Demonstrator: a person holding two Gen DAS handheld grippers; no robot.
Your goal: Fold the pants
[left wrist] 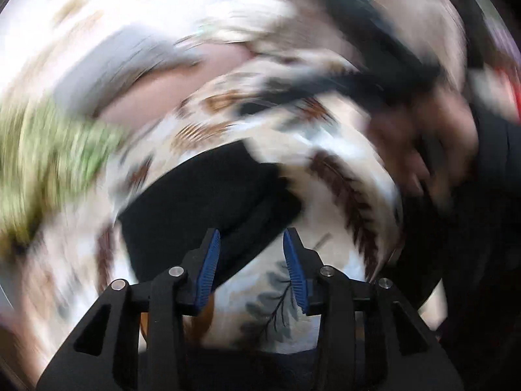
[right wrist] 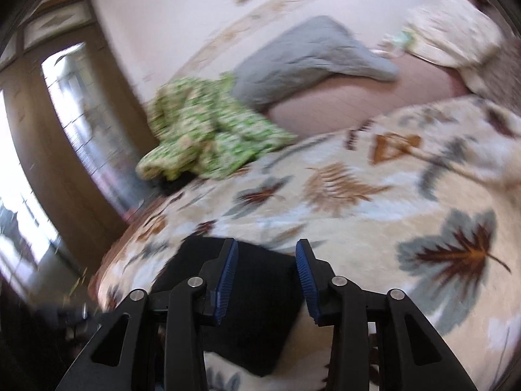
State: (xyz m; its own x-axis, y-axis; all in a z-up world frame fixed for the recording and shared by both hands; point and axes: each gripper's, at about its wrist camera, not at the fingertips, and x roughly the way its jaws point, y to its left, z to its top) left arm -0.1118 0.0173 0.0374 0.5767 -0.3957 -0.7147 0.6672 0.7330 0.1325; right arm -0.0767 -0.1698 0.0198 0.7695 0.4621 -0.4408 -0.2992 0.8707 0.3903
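The black pants lie folded in a compact block on the leaf-patterned bedspread. My left gripper is open and empty just above the block's near edge; the view is blurred by motion. In the right wrist view the pants lie under and just ahead of my right gripper, which is open and empty. The leaf bedspread spreads to the right.
A green patterned garment is crumpled at the bed's far left, with a grey cloth behind it and a pillow at the far right. A glass door stands left of the bed. The other gripper and hand show in the left view.
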